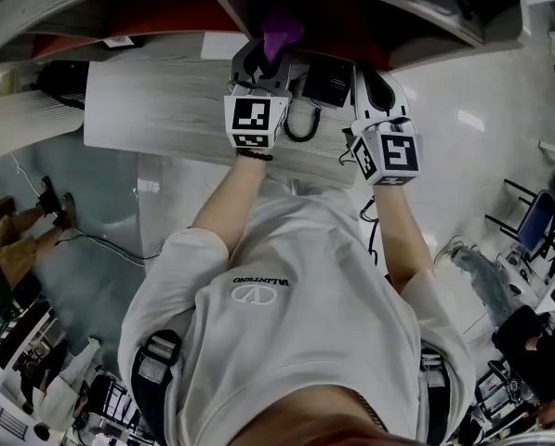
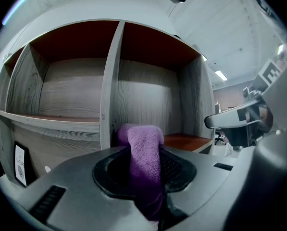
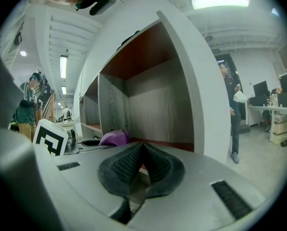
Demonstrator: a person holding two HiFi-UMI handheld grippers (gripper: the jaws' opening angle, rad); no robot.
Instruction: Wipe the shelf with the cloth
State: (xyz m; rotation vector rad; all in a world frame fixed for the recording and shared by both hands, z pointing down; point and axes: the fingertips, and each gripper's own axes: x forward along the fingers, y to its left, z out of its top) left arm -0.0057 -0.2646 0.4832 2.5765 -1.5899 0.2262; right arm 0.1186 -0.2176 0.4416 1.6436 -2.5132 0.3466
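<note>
A purple cloth (image 2: pixel 143 162) sticks up between the jaws of my left gripper (image 2: pixel 144 170), which is shut on it. In the head view the cloth (image 1: pixel 281 32) pokes from the left gripper (image 1: pixel 263 59) at the mouth of the wooden shelf (image 1: pixel 165 17). The shelf (image 2: pixel 148 105) has grey wood-grain walls, a vertical divider (image 2: pixel 112 85) and reddish-brown boards. My right gripper (image 3: pixel 139 163) is shut with nothing between its pads, just right of the left one and in front of the right compartment (image 3: pixel 153 105). The cloth (image 3: pixel 113 138) shows at its left.
A lower grey shelf board (image 1: pixel 165 110) carries a black box (image 1: pixel 328 77) and a coiled black cable (image 1: pixel 300 124). A small framed card (image 2: pixel 21 163) stands at the lower left of the shelf. People (image 3: pixel 230 109) stand in the room to the right, and cables lie on the floor (image 1: pixel 100 249).
</note>
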